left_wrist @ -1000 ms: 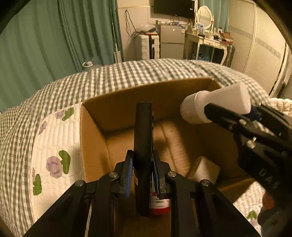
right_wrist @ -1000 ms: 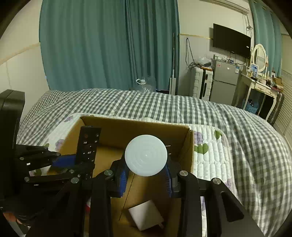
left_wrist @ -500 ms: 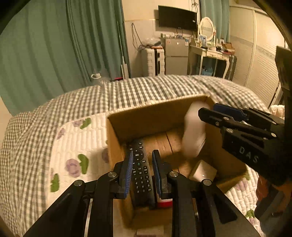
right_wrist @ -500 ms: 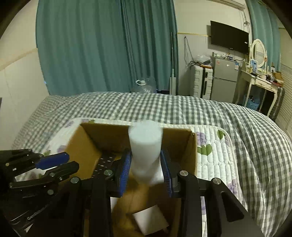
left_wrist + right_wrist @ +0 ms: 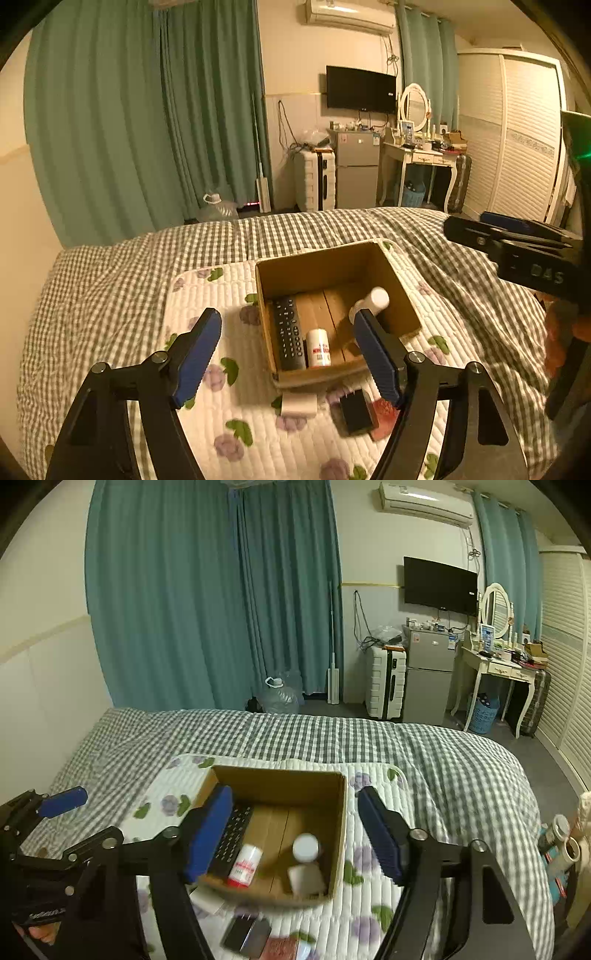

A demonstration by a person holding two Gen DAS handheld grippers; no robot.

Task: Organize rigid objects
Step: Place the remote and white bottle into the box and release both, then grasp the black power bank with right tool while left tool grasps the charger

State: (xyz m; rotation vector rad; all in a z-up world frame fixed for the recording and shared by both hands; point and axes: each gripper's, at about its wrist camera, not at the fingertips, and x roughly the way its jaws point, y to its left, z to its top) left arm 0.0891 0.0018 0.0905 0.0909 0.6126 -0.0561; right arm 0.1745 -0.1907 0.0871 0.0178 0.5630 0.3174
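While both grippers hang above the bed with nothing between their fingers, the cardboard box [image 5: 399,295] sits open on the quilted flowered mat [image 5: 207,295] and holds the sorted things. The left gripper [image 5: 291,350] has its blue-padded fingers spread wide, one at about 8 o'clock of the box and the other crossing its 4 o'clock corner in the left wrist view. The right gripper [image 5: 295,834] is spread just as wide, its fingers framing the box from either side in its own view. Inside the box, the black remote [image 5: 288,334] lies flat along the wall at 9 o'clock, buttons up. Just beside it, toward 6 o'clock, lies a small white bottle with a red label [image 5: 318,348]. At 3 o'clock a taller white bottle [image 5: 371,301] leans by the wall (its lower part is hidden behind a finger in the left view), and a pale white block [image 5: 306,878] shows near it in the right wrist view, blurred. Outside the box, on the mat at 6 o'clock, are a small white adapter [image 5: 299,403], a black plug [image 5: 354,410] and a reddish card [image 5: 384,415] touching the plug. The mat lies on a checked bedspread [image 5: 110,280].
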